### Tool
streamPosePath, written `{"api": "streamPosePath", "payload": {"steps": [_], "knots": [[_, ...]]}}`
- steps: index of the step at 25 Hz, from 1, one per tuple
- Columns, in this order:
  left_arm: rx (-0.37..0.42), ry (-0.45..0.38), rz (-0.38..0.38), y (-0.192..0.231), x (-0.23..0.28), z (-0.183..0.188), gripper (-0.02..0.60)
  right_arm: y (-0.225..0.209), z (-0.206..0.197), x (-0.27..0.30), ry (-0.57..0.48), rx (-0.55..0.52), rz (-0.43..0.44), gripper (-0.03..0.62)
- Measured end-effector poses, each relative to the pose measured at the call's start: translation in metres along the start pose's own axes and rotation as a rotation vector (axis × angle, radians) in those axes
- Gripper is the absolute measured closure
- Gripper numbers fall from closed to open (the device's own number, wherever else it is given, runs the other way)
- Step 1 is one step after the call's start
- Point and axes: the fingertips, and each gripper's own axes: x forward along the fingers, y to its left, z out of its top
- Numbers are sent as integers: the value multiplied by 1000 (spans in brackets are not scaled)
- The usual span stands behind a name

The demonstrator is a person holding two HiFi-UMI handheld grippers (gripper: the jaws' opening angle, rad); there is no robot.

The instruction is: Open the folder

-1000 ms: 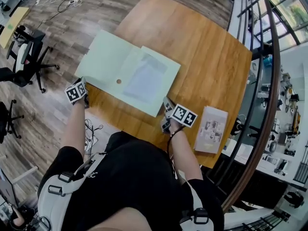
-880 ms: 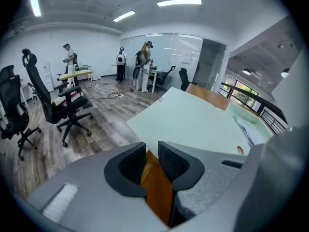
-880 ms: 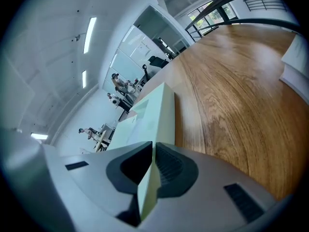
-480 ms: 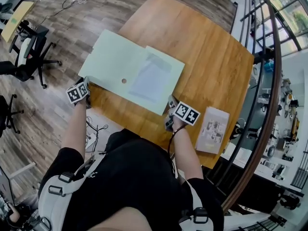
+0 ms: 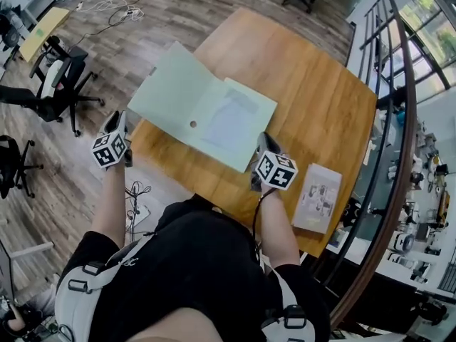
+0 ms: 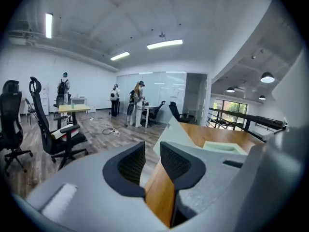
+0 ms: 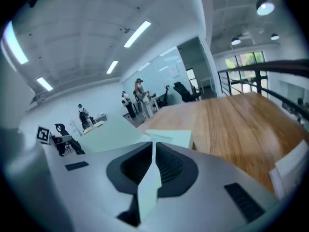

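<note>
The pale green folder (image 5: 178,95) lies open on the wooden table (image 5: 313,98), and its left cover juts past the table's left edge. A white sheet (image 5: 231,120) rests in its right half. My right gripper (image 5: 262,141) is at the folder's near right edge. In the right gripper view it (image 7: 153,153) is shut on a thin green edge of the folder (image 7: 148,190). My left gripper (image 5: 115,123) hangs off the table's left side, apart from the folder. In the left gripper view it (image 6: 152,151) stands open, with only the table edge showing in the gap and the folder (image 6: 181,132) beyond.
A printed booklet (image 5: 318,198) lies on the table's right part. Office chairs (image 5: 53,84) stand on the wood floor at the left, and cables (image 5: 132,191) lie beside the table. A metal railing (image 5: 399,120) runs along the right. People (image 6: 137,103) stand far off.
Both grippers have risen. The left one has come away from the folder's left corner. The right one has rolled and lifted, still closed on the folder's edge.
</note>
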Motion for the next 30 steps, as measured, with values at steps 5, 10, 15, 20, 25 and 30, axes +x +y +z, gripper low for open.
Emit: {"api": "streamPosePath", "payload": {"steps": [5, 10, 15, 20, 25, 30], "knots": [[81, -134, -80, -62, -43, 61, 548, 50, 73, -38, -257, -188, 49, 586], [182, -243, -179, -136, -85, 93, 574, 76, 107, -85, -441, -259, 37, 586], [243, -230, -276, -196, -108, 70, 578, 87, 94, -106, -483, -275, 64, 588], [242, -230, -341, -231, -121, 62, 578, 97, 83, -117, -481, -287, 87, 588], [251, -258, -375, -250, -126, 71, 578, 98, 87, -128, -499, -312, 78, 587], [238, -260, -385, -257, -127, 68, 578, 93, 84, -135, -501, -320, 69, 588]]}}
